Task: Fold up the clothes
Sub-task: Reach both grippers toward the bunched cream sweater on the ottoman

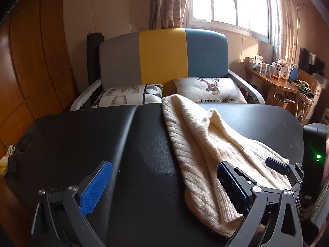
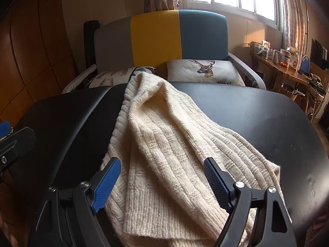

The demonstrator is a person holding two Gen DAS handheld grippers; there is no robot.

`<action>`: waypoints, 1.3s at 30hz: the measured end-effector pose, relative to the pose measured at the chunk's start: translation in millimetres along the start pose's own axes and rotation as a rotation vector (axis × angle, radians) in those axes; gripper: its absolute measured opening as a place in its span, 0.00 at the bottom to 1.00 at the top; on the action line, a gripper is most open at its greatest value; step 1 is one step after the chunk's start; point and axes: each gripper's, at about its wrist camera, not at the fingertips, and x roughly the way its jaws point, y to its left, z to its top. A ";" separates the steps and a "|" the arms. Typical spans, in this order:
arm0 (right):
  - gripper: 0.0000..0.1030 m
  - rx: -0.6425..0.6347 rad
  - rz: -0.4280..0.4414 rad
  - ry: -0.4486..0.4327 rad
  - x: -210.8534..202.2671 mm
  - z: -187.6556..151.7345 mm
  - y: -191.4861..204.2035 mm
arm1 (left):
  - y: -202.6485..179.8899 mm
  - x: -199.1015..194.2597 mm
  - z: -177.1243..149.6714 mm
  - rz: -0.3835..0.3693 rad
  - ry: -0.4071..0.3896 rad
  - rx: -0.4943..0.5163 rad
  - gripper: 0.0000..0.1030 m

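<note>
Left wrist view: a cream knit sweater (image 1: 197, 144) lies crumpled on the black padded tabletop (image 1: 82, 135), its long axis running from the near edge away toward the sofa (image 1: 162, 55), with the far end reaching the tabletop's back edge by the deer cushion (image 1: 211, 90). The left tongs (image 1: 164, 185) stand wide apart and hold nothing; the left pad sits over bare tabletop, the right pad over the sweater's near part, so the garment lies mostly to the right of the gap. At the right edge, the other tool's black finger is near the sweater's right hem. Right wrist view: the sweater (image 2: 164, 144) fills the middle, again stretched lengthwise away from the camera, ribbed hem nearest, far end draped at the back edge of the tabletop (image 2: 267, 119). The right tongs (image 2: 162, 181) are spread wide and empty, one pad to each side of the near hem, the knit lying between and below them.
</note>
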 end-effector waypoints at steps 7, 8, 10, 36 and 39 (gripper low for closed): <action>0.82 0.003 0.000 -0.015 2.4 -5.0 -5.0 | 4.2 4.2 -8.4 -0.011 0.043 -0.011 1.00; 0.82 0.004 -0.001 -0.014 3.6 -5.6 -5.1 | 4.8 4.8 -9.6 -0.012 0.049 -0.013 1.00; 0.82 0.006 -0.003 -0.007 4.1 -9.8 -6.7 | 5.6 6.8 -12.0 -0.020 0.064 -0.016 1.00; 0.83 0.228 -0.071 0.171 -0.4 -101.9 -184.7 | -17.7 75.6 -54.4 -0.479 0.375 -0.078 0.99; 0.80 0.222 -0.076 0.189 -1.2 -100.8 -184.1 | -46.4 67.8 -36.4 -0.531 0.336 -0.005 0.99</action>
